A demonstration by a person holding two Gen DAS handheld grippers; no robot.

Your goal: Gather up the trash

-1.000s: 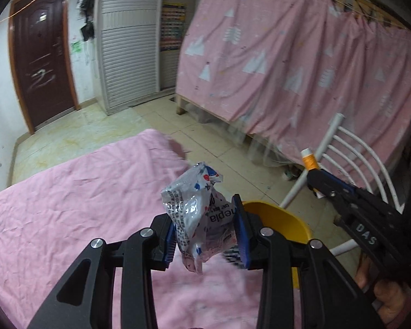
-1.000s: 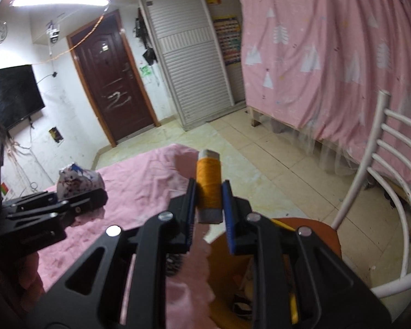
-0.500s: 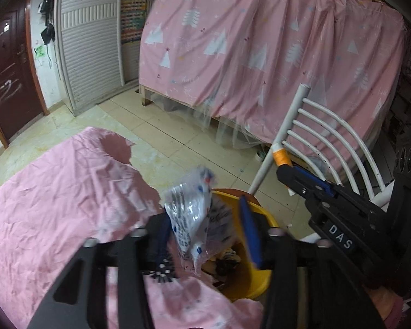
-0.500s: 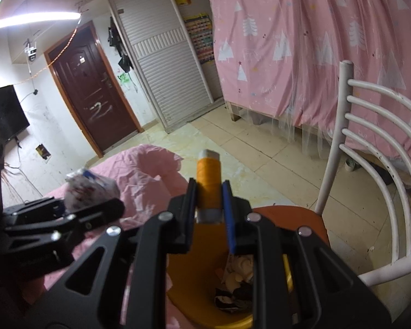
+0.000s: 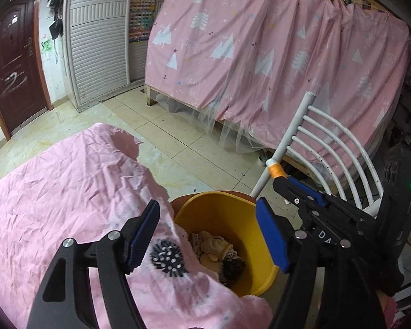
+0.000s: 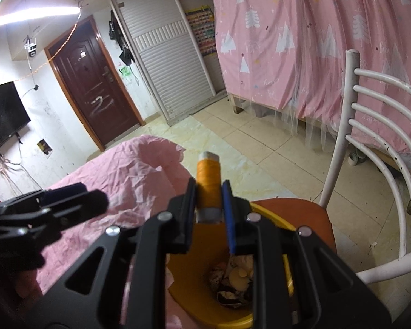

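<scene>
Two hand-held grippers show, and one yellow bin [image 5: 249,219]. In the left wrist view the left hand-held gripper [image 5: 208,235] fills the bottom of the frame, its blue pads spread wide with nothing between them. Directly under the gap stands the bin, holding a heap of trash [image 5: 219,252]: crumpled wrappers and pale scraps, too jumbled to count.

The right hand-held gripper [image 6: 209,192], at lower centre of the right wrist view, is closed tight on one orange spool [image 6: 208,183], held upright between its fingers. The bin sits below it at the bottom of that frame, on the orange seat [image 6: 309,213] of one white chair [image 6: 375,142], whose curved rails run up the right side.

Left of the bin lies a bed under a wrinkled pink sheet [image 5: 54,192], a dark round print on it near the bin's rim. Beyond, pale floor tiles [image 5: 183,137] reach back to a pink curtain [image 5: 260,54] with white trees at upper right, a white slatted wardrobe [image 5: 96,49] at upper centre, and one dark brown door [image 5: 13,68] at upper left. What looks like a black screen [image 6: 2,115] hangs at the left edge of the right wrist view.
</scene>
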